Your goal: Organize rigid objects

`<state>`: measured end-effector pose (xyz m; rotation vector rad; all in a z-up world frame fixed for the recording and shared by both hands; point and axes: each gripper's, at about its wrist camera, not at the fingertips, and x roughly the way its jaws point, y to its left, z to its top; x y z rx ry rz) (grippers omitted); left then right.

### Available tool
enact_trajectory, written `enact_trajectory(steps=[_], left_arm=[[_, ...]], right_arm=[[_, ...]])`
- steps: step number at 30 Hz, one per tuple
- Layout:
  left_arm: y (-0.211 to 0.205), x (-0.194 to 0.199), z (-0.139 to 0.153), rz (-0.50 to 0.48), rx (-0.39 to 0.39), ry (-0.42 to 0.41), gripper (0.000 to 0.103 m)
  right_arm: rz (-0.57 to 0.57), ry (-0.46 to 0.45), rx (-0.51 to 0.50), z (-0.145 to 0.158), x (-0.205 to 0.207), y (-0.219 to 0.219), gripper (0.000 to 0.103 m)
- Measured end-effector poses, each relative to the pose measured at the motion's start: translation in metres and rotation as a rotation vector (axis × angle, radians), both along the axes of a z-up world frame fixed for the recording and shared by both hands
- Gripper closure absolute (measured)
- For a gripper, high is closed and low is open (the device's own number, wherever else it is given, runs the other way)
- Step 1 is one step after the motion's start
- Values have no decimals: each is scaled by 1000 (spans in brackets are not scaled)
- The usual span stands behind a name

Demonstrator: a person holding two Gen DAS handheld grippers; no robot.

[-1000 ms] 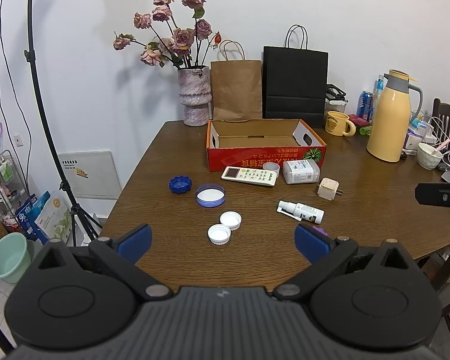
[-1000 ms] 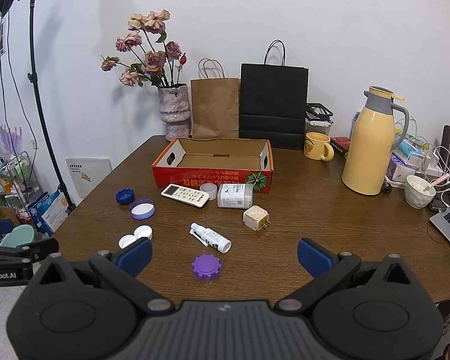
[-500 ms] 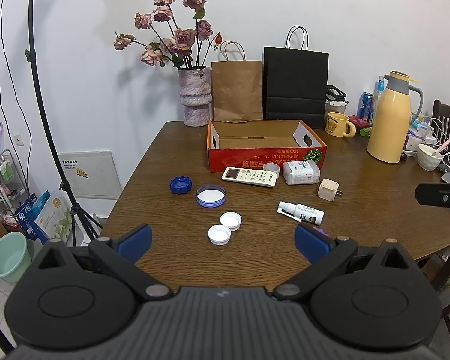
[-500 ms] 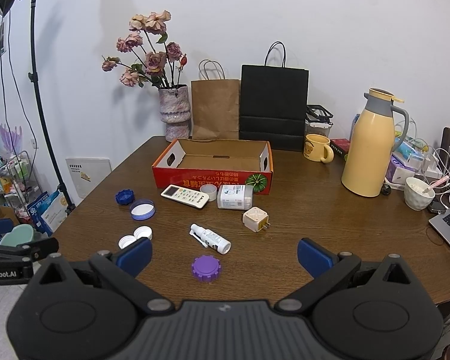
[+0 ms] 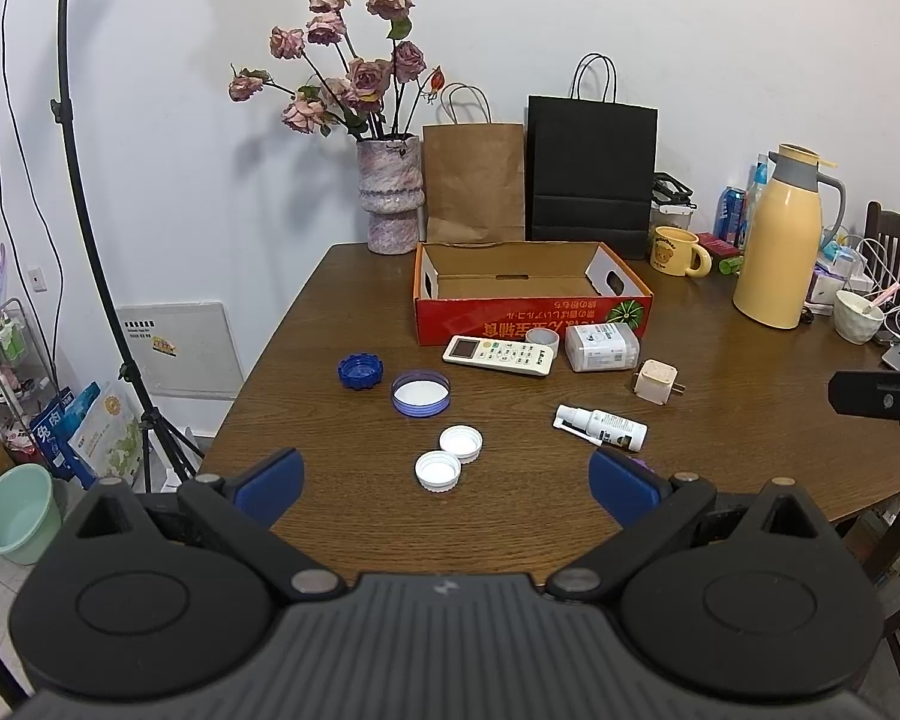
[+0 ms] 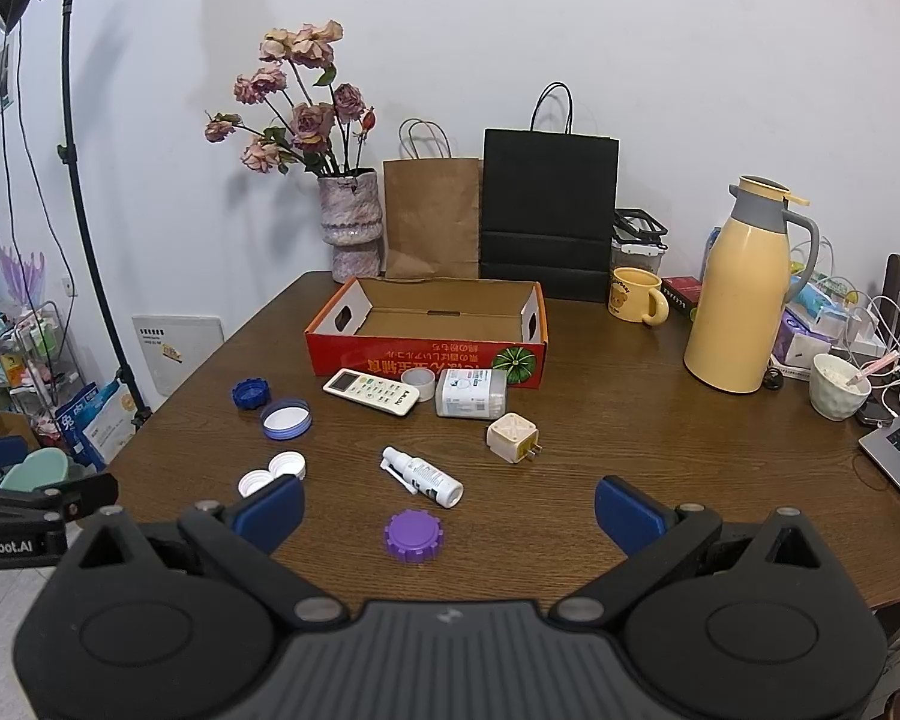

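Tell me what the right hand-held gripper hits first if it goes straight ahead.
Probably the purple cap, centered just beyond the open right hand-held gripper, then the spray bottle; depth is unclear.

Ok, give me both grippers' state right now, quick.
Left gripper: open, holding nothing, above the table's near edge.
Right gripper: open, holding nothing, with the purple cap lying on the table between its fingers.

Bright, sharp, fisheye-bent edges
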<state>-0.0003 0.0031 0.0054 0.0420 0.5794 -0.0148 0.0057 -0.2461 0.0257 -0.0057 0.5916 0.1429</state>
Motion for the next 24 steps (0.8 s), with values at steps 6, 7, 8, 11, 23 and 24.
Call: enact_trajectory(steps=[6, 7, 8, 11, 23, 24], left_arm=[[0, -1, 2, 0, -1, -2, 0], [0, -1, 2, 1, -2, -1, 0], [0, -1, 2, 0, -3, -1, 0], [0, -1, 2, 0, -2, -2, 0], [-4, 1, 3, -9, -9, 0, 0], [-3, 1, 3, -10, -11, 1, 0]], right_arm=[[1, 0, 0, 1, 0, 1, 0], [0, -1, 0, 1, 0, 1, 0], [1, -1, 0, 0, 0, 1, 0], [1, -1, 0, 0, 0, 1, 0], [5, -1, 1, 0, 0, 1, 0], [5, -1, 1, 0, 0, 1, 0]])
